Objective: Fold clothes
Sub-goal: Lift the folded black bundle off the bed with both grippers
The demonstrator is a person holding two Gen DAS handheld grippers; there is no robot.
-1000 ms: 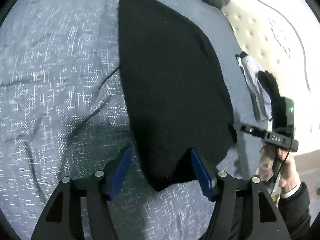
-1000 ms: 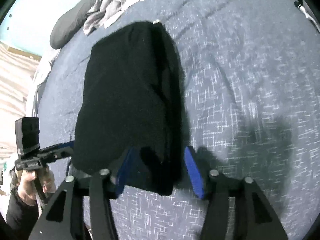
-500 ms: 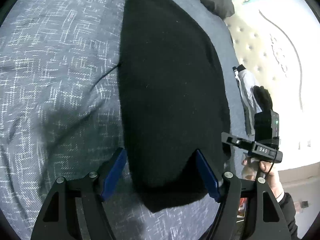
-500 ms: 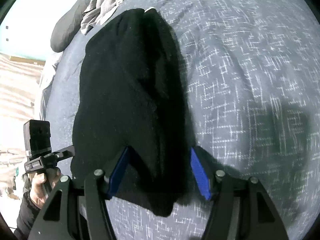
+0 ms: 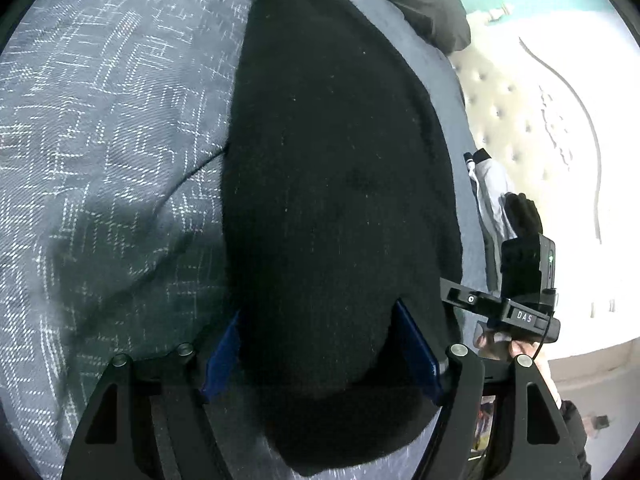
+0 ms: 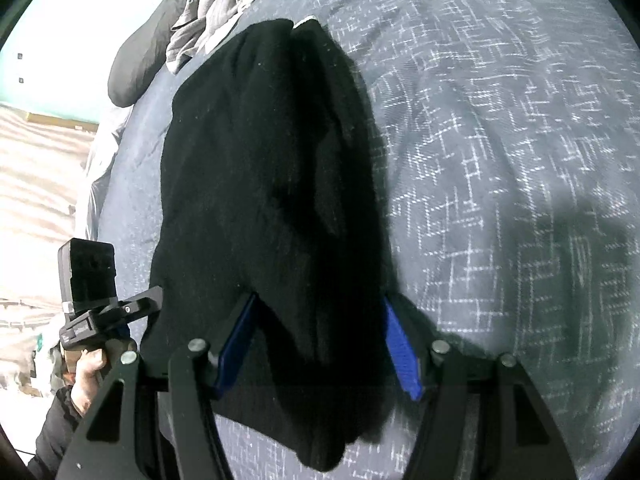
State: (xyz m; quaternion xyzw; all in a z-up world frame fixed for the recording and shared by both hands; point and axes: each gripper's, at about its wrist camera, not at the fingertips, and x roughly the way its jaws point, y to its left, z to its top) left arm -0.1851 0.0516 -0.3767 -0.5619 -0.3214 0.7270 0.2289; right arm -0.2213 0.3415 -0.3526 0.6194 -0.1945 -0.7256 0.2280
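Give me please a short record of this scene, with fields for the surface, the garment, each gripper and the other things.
surface: bedspread, blue-grey with white dashes
garment: black garment, folded, lying flat
left gripper: jaws just opening, astride the garment's near end
right gripper: open, astride the near end
other things: grey crumpled cloth and dark pillow at the far edge

Both hand-held grippers lower, closer over black garment; left hand-held gripper jaws just opened wider, garment between.
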